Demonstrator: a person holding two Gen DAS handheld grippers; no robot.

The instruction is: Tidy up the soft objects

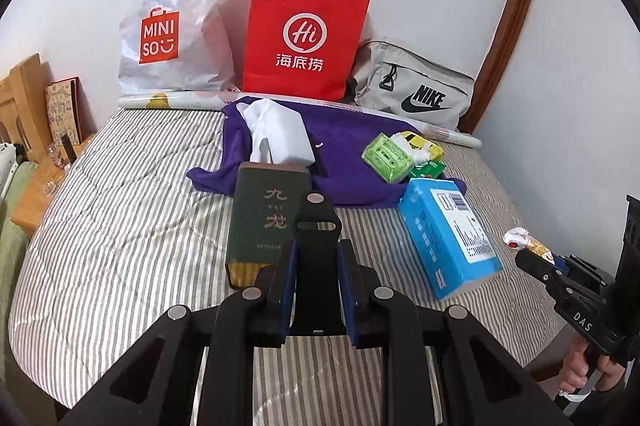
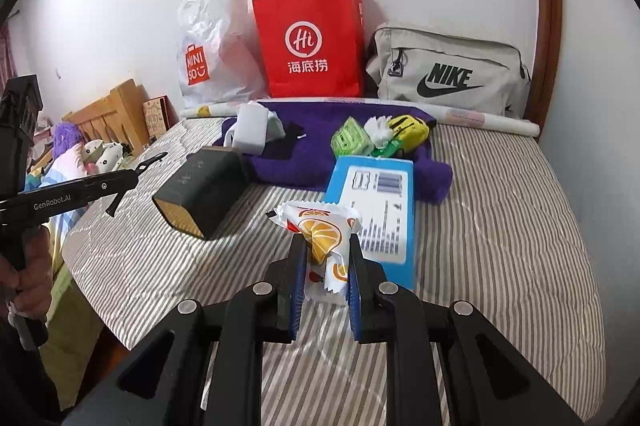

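The right gripper (image 2: 325,266) is pinching a crinkly white orange-printed snack packet (image 2: 320,238) above the striped bed (image 2: 500,226) (light, crushable, best held mid-wrapper); the left gripper (image 1: 316,258) is clamping a flat black clip (image 1: 317,222).

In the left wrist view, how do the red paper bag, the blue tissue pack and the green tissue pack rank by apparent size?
Largest to smallest, as they look:
1. red paper bag
2. blue tissue pack
3. green tissue pack
The blue pack lies nearer the camera than the green one, so the true gap between them is unsure.
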